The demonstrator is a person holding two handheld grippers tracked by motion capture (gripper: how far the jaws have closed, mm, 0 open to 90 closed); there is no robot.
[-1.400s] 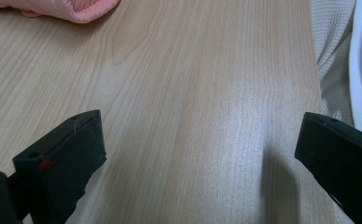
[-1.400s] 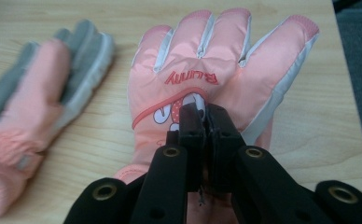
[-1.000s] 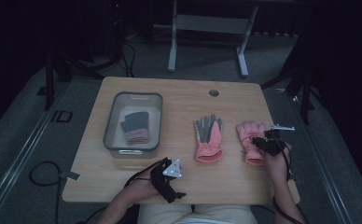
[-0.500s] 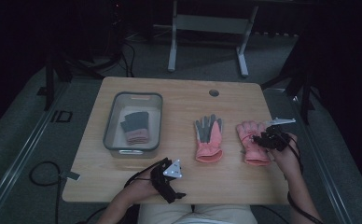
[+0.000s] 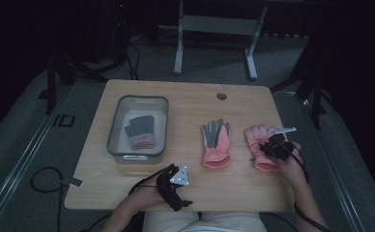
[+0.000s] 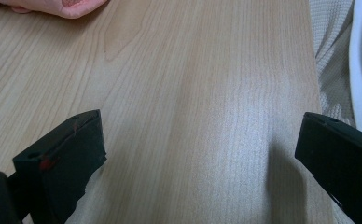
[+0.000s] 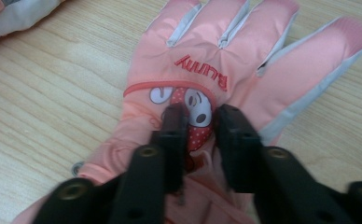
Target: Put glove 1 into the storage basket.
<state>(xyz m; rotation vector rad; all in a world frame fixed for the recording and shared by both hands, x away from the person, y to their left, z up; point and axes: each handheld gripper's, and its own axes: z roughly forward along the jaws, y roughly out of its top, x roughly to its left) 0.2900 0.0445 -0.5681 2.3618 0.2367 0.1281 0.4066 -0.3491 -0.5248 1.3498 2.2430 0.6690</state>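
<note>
Lying flat near the right edge of the table (image 5: pixel 185 99), the pink glove (image 5: pixel 259 145) we are working on has its long axis running from our side toward the far edge, fingers pointing away from us and cuff toward us. Our right gripper (image 5: pixel 271 148) sits on its back; the jaws have just been closing and now stand narrow, pinching a fold of the fabric between them.

The right gripper view gives us what the high view cannot: the glove (image 7: pixel 226 79) bears a cartoon patch and red lettering, and the right gripper (image 7: pixel 202 116) presses its jaw tips on either side of that patch. In its upper left corner we see a bit of the second glove (image 7: pixel 16 16).

Our left gripper (image 5: pixel 175 186) rests at the near edge of the table, and the left gripper view shows the left gripper (image 6: pixel 198 140) with jaws wide apart over bare wood, nothing between them.

Counting from the high view, we find two loose gloves on the table, the second glove (image 5: pixel 216 142) lying palm-up just left of ours, one clear bin (image 5: pixel 137 126) at the left holding a grey and pink bundle (image 5: pixel 139 131), and two grippers.
</note>
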